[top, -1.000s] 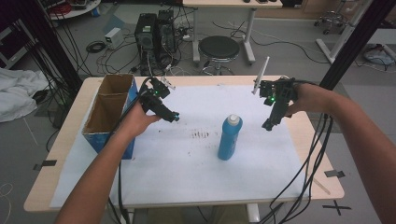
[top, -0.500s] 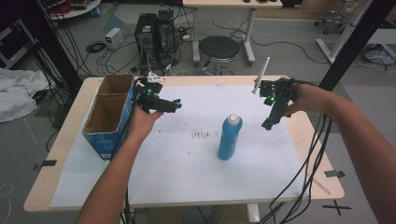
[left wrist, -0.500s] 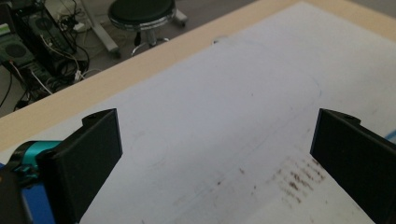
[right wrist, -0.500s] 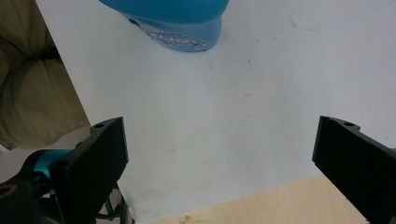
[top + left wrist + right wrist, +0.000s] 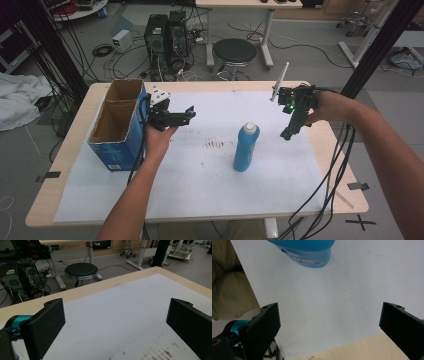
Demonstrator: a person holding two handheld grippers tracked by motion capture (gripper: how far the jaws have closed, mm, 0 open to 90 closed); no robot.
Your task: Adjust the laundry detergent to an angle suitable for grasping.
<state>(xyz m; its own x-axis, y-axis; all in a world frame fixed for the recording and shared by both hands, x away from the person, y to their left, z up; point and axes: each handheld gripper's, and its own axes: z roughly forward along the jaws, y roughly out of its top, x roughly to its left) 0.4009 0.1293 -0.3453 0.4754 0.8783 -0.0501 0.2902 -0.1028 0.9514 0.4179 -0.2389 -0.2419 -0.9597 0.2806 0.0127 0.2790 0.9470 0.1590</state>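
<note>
Looking down, I see the wooden surface covered by a white sheet with a patch of brown specks near its middle. An open cardboard box stands at the sheet's left edge. A blue bottle with a white cap stands upright right of centre, apart from both hands. My left tongs hang just beside the box, spread wide and empty. My right tongs point down near the bottle, also spread, pinching nothing.

Left gripper and right gripper both held aloft, jaws spread wide.
</note>
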